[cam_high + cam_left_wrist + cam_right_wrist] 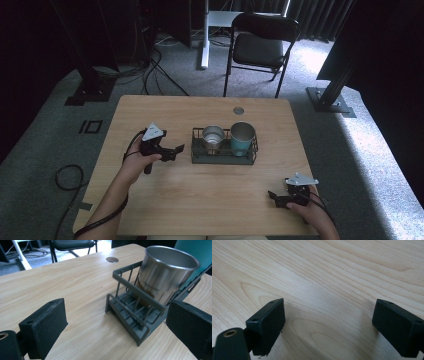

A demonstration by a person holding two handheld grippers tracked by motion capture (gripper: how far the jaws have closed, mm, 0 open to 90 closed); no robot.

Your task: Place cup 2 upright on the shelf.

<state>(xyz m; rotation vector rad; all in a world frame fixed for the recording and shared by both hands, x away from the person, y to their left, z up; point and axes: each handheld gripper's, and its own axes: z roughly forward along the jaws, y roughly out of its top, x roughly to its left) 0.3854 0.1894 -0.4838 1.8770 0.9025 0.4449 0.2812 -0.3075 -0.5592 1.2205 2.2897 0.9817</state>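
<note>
My left tool (175, 149), jaws wide and empty, sits left of centre in the high view, just beside the grey rack (197, 155) holding the steel cup (213, 137); it is far nearer than my right tool (272, 196), also spread empty, lower right

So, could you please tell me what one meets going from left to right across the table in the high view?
Left tongs → steel cup → teal cup, both cups standing in the dark wire basket → right tongs, nearer the front edge of the table.
</note>
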